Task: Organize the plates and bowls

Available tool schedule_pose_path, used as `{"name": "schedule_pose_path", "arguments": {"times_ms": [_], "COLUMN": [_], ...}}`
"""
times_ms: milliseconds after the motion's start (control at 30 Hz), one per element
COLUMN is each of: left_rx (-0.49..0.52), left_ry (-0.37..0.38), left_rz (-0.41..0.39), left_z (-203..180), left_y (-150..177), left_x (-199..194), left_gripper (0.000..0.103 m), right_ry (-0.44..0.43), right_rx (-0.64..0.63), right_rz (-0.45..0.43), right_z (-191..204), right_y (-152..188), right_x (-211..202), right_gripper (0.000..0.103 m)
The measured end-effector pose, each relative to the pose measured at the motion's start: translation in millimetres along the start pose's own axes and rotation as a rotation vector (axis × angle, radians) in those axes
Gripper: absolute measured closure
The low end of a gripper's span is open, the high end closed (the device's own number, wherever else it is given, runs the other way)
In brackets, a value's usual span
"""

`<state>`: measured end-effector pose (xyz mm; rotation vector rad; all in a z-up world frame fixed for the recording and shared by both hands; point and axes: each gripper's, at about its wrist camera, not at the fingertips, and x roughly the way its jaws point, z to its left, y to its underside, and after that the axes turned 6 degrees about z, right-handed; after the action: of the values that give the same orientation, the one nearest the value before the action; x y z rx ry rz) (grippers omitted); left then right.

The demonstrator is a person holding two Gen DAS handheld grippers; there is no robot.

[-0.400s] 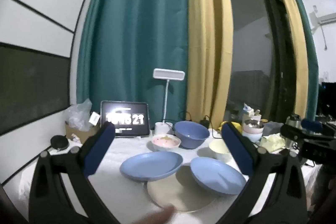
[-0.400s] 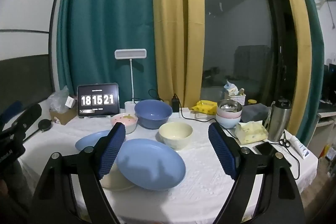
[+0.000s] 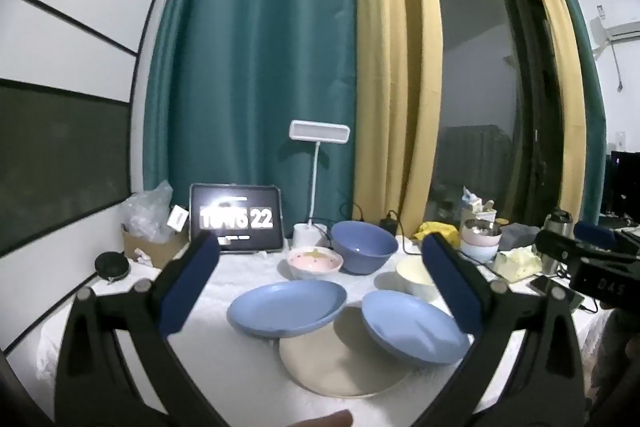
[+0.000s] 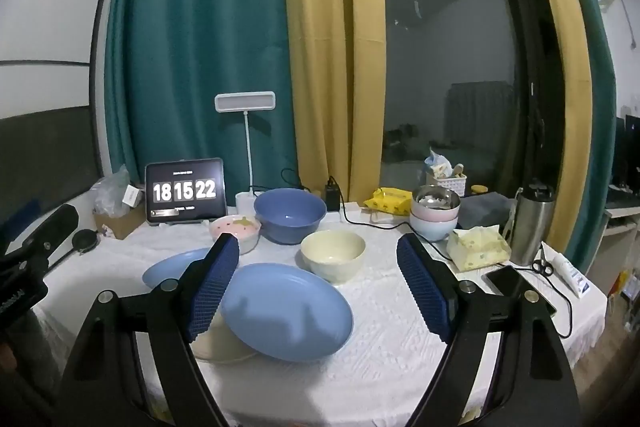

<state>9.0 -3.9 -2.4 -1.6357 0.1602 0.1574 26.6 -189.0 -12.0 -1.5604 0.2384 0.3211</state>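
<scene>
Plates and bowls sat spread over the white-clothed surface (image 4: 384, 311). In the right wrist view, one blue plate (image 4: 286, 311) lay at centre, its left edge resting on a cream plate (image 4: 218, 347) that showed low and left of it. A second blue plate (image 4: 172, 267) lay further left, partly hidden behind the left finger. In the left wrist view this second plate (image 3: 286, 307) also overlapped the cream plate (image 3: 340, 367), with the first blue plate (image 3: 412, 327) on the right.

Behind the plates stood a cream bowl (image 4: 332, 255), a large blue bowl (image 4: 290, 213) and a small pink bowl (image 4: 236, 229), all apart from one another. Toward the right, a stack of bowls (image 4: 434, 213) had a metal one on top, then pink, then pale blue.

The right gripper (image 4: 318, 287) hovered above the surface with its fingers spread wide and nothing between them. The left gripper (image 3: 320, 287) was likewise wide open and held nothing.

At the back stood a tablet clock (image 4: 185, 191) and a white lamp (image 4: 245, 103). A steel flask (image 4: 532, 223), tissue pack (image 4: 478, 247) and phone (image 4: 506, 279) lay at right.
</scene>
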Motion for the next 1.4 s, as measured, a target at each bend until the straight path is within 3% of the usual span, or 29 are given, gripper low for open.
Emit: {"name": "schedule_pose_path", "arguments": {"times_ms": [1400], "left_rx": [-0.013], "left_ry": [-0.006], "left_rz": [-0.008], "left_z": [11], "left_y": [1], "left_x": [-8], "left_gripper": [0.001], "right_ry": [-0.011], "right_rx": [0.035], "right_rz": [0.011], "right_z": [-9], "right_y": [0], "right_x": [2], "right_gripper": [0.018]}}
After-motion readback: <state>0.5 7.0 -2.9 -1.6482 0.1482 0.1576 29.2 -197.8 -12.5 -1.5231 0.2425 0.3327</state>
